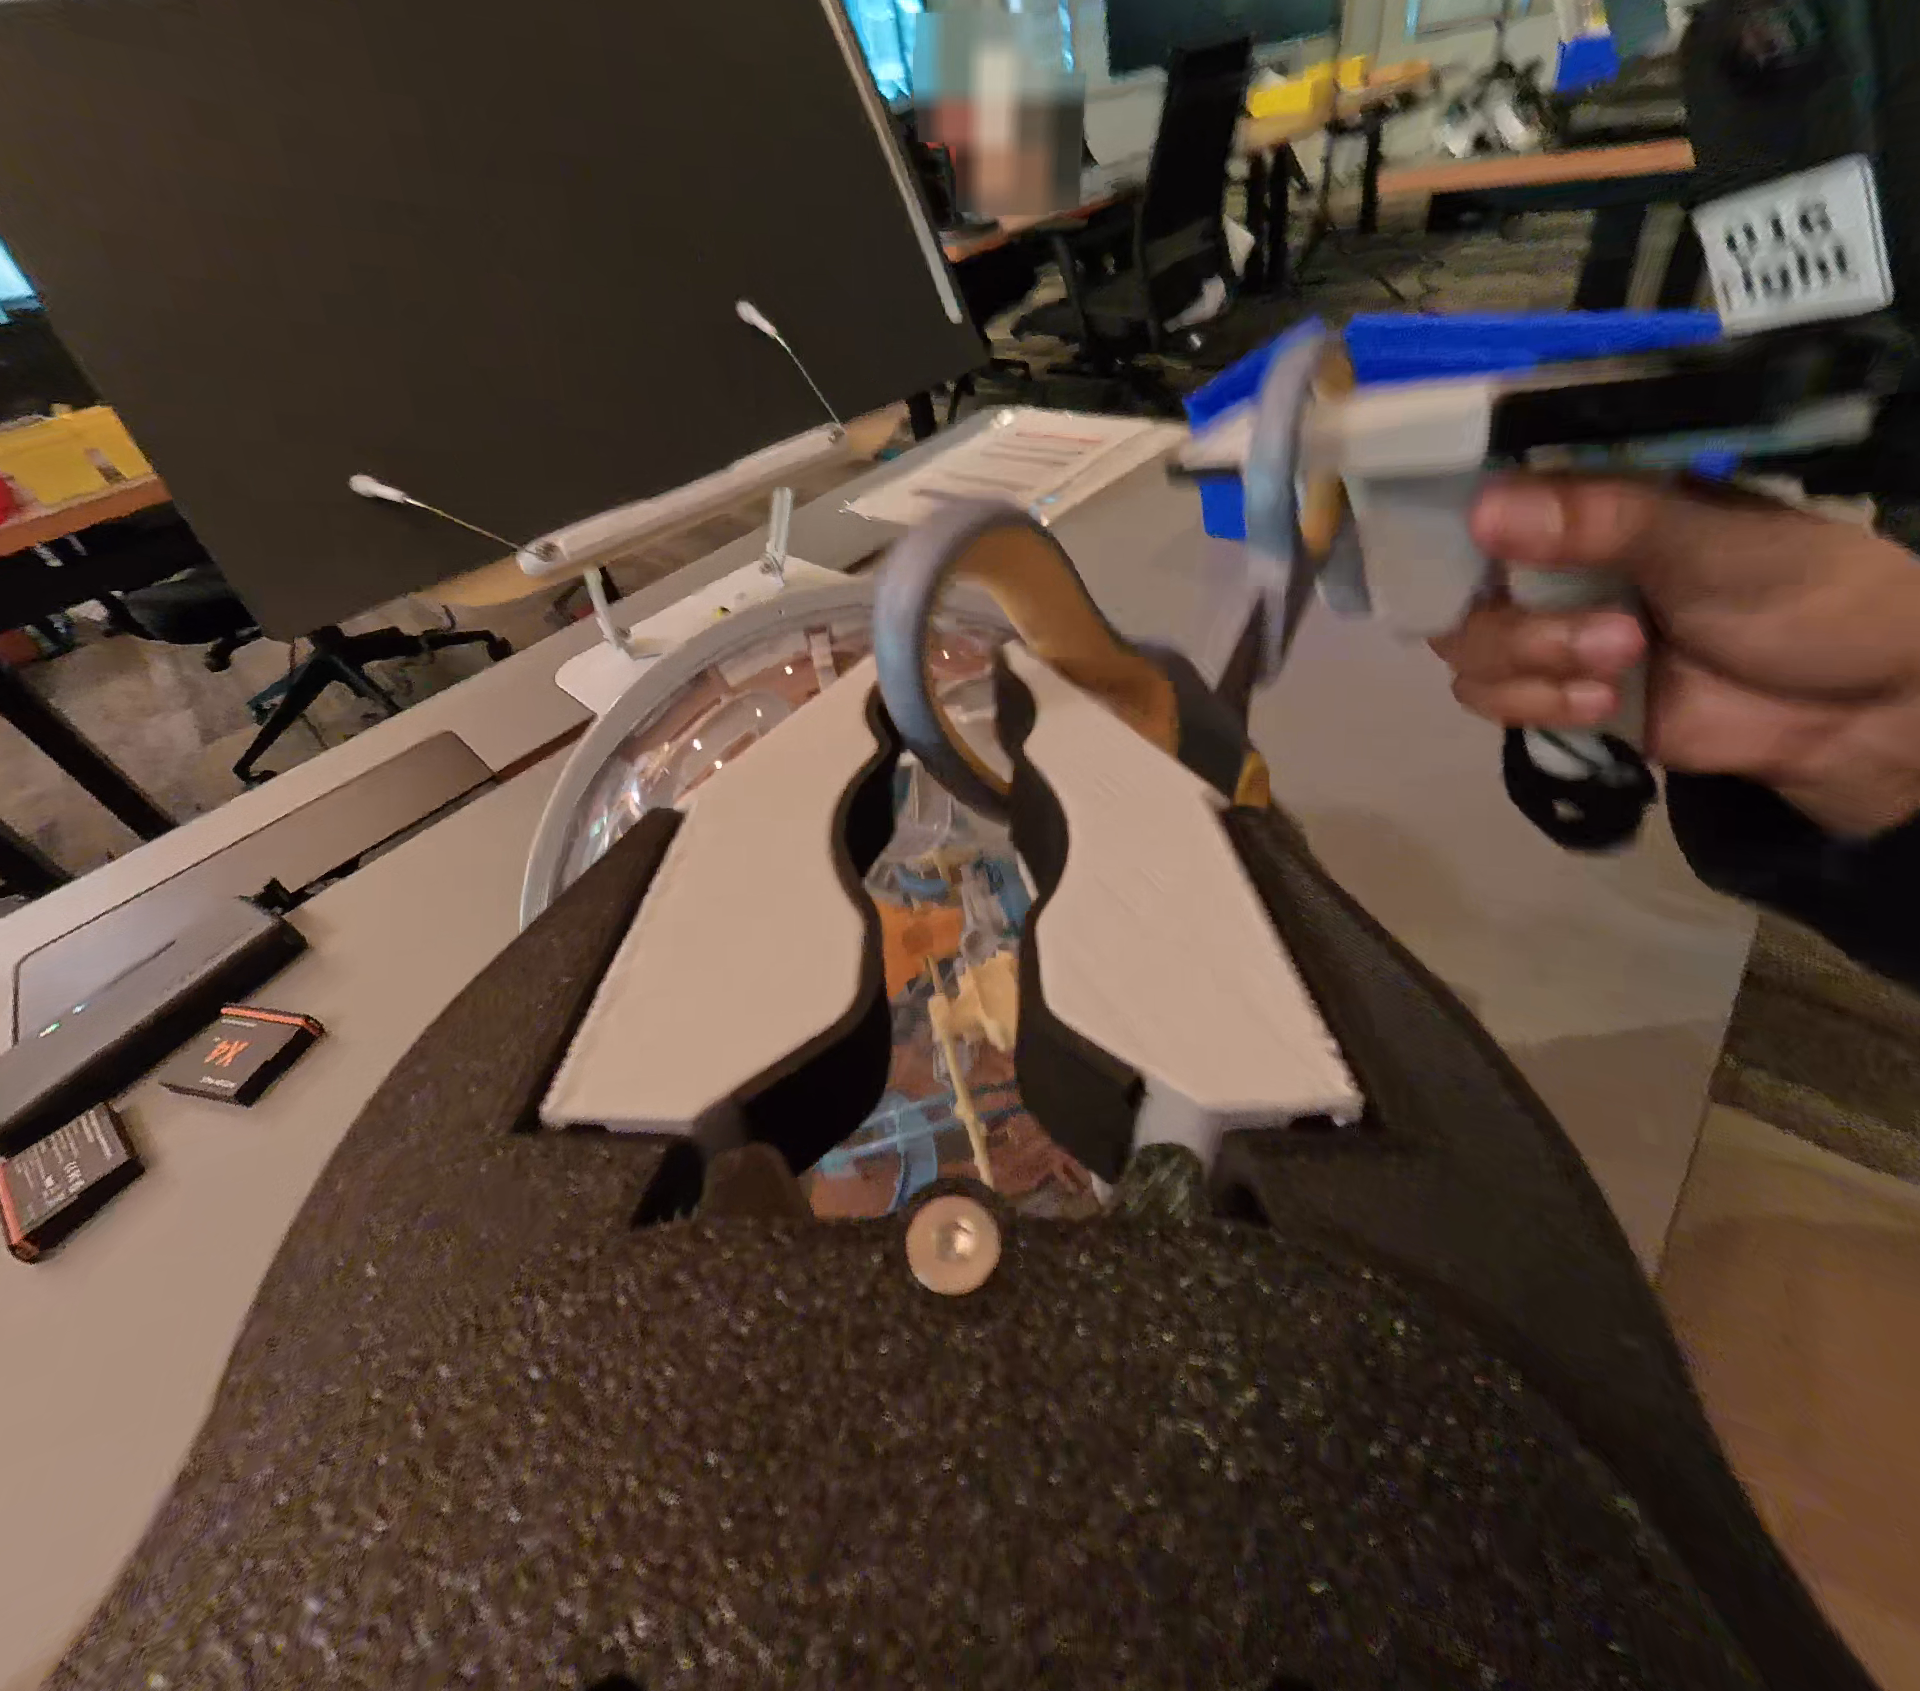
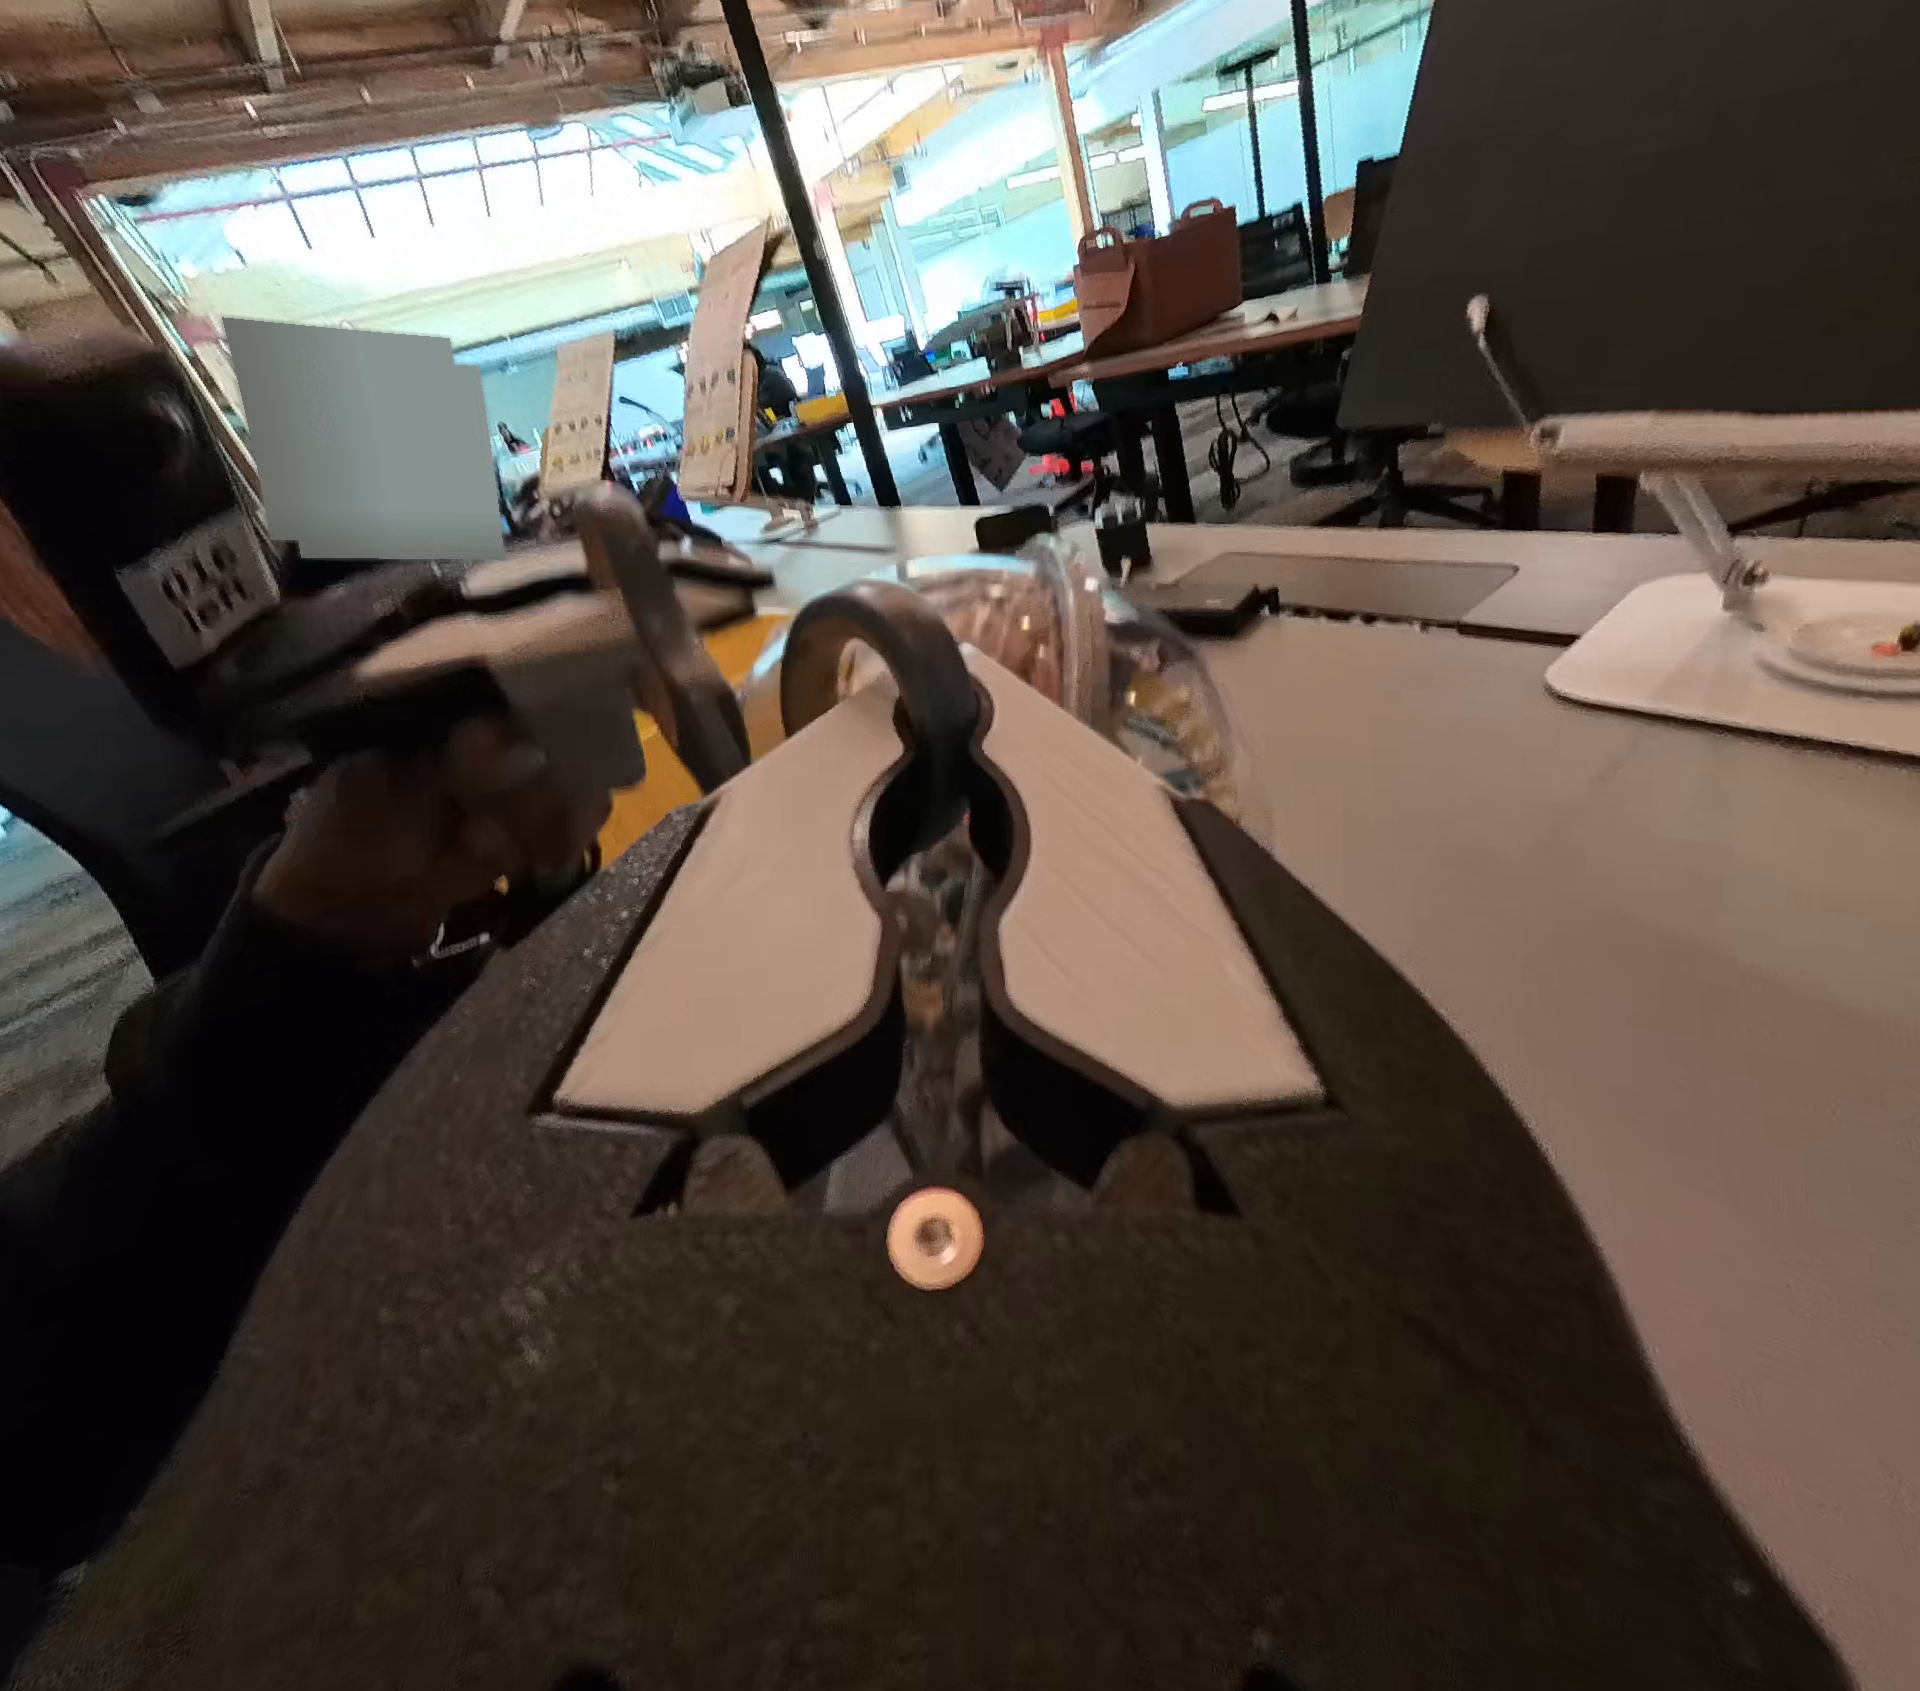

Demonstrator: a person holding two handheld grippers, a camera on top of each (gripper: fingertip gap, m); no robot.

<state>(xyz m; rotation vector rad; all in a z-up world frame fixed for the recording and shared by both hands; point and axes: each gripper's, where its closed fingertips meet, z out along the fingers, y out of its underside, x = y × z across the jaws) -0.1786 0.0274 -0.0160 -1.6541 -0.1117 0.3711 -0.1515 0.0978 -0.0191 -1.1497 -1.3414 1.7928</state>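
Both grippers hold one pair of scissors with grey and gold handle loops. In the left wrist view my left gripper (image 1: 951, 696) is shut on one loop (image 1: 914, 644), above a clear plastic dome (image 1: 644, 768) with coloured items inside. The right gripper (image 1: 1273, 457), with blue and grey fingers and held by a hand (image 1: 1714, 654), is shut on the other loop (image 1: 1283, 488). In the right wrist view my right gripper (image 2: 935, 727) grips a dark loop (image 2: 883, 644). The left gripper (image 2: 623, 633) is at the left on the second loop (image 2: 649, 602). The two loops stand apart.
A white stand (image 1: 675, 519) holding two cotton swabs sits behind the dome, with its base plate (image 2: 1704, 665) and a small dish (image 2: 1860, 649). A black board (image 1: 468, 239) stands behind the grey table. Flat dark devices (image 1: 125, 987) and small black packs (image 1: 244, 1054) lie at the left. The left gripper's tips are roughly 8 cm from the right gripper's.
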